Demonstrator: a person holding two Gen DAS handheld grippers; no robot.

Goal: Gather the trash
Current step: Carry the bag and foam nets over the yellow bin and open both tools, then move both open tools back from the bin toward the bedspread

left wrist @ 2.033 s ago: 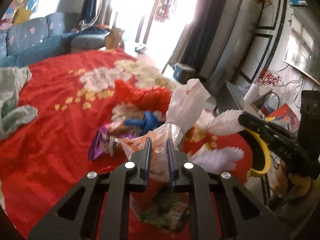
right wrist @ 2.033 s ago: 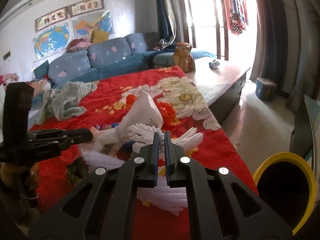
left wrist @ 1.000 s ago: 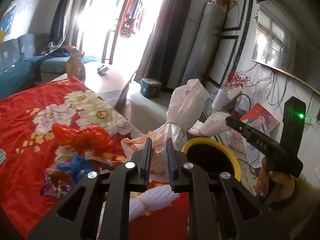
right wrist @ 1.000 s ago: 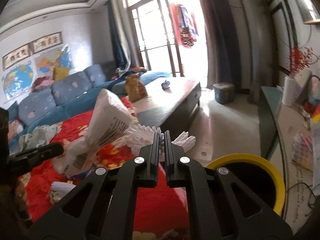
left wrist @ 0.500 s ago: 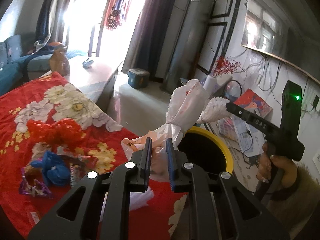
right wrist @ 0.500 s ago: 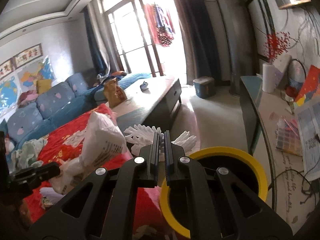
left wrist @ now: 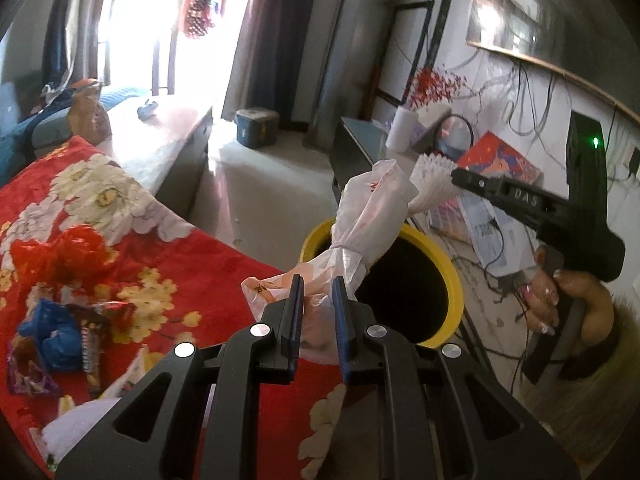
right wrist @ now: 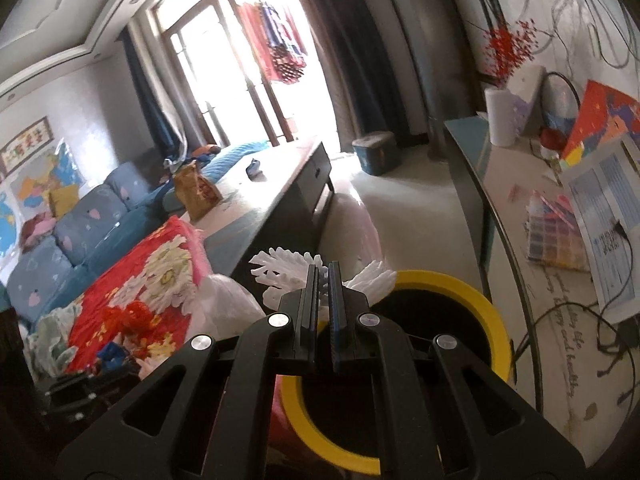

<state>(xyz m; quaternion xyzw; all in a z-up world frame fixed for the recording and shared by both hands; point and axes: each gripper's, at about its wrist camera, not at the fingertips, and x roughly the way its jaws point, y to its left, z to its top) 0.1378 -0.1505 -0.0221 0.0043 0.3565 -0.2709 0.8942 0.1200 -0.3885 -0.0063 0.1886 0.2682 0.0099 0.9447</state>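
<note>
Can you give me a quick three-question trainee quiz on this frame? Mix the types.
1. True or false: the left gripper is shut on the tied white plastic bag.
2. Multiple choice: what does the right gripper pinch? A) a blue wrapper B) white frilled paper C) a red bag
3. Fill in: the bin beside the red floral cloth has a ____ rim.

Key: 1 true. 2 B. 3 yellow.
</note>
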